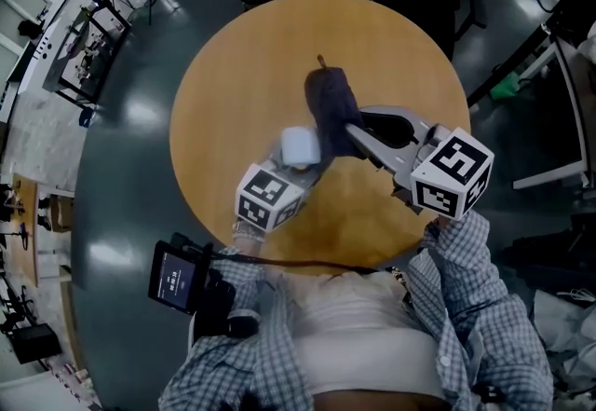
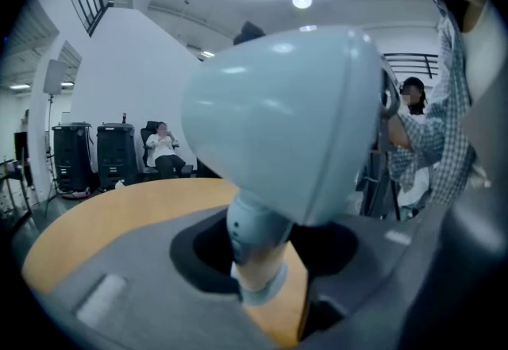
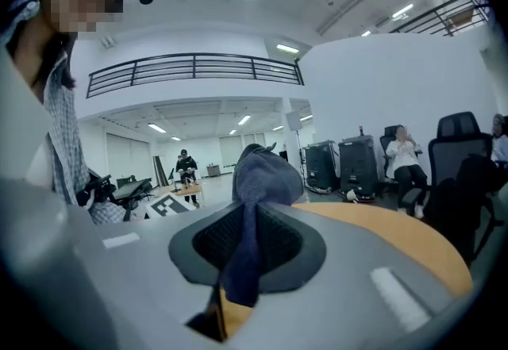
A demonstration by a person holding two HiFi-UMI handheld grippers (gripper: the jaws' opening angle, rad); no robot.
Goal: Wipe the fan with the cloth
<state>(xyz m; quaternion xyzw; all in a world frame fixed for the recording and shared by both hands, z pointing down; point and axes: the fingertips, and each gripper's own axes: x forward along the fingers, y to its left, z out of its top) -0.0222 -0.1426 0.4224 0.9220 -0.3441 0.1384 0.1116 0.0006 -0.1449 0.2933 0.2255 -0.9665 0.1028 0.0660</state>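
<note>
The left tool (image 1: 296,163) and right tool (image 1: 354,131) are grey plastic with dark ribbed pads. Behind each one's jaws sits a white cube (image 1: 270,198) of black square markers. Behind them come a blue-and-white checked shirt (image 1: 466,307) and a white top (image 1: 363,335).

Nothing legible here, no words, no digits. The left marker cube (image 1: 270,198) and the right marker cube (image 1: 452,171) show only black-and-white square patterns; the small screen (image 1: 174,275) at the waist glows, its print too small to read.
</note>
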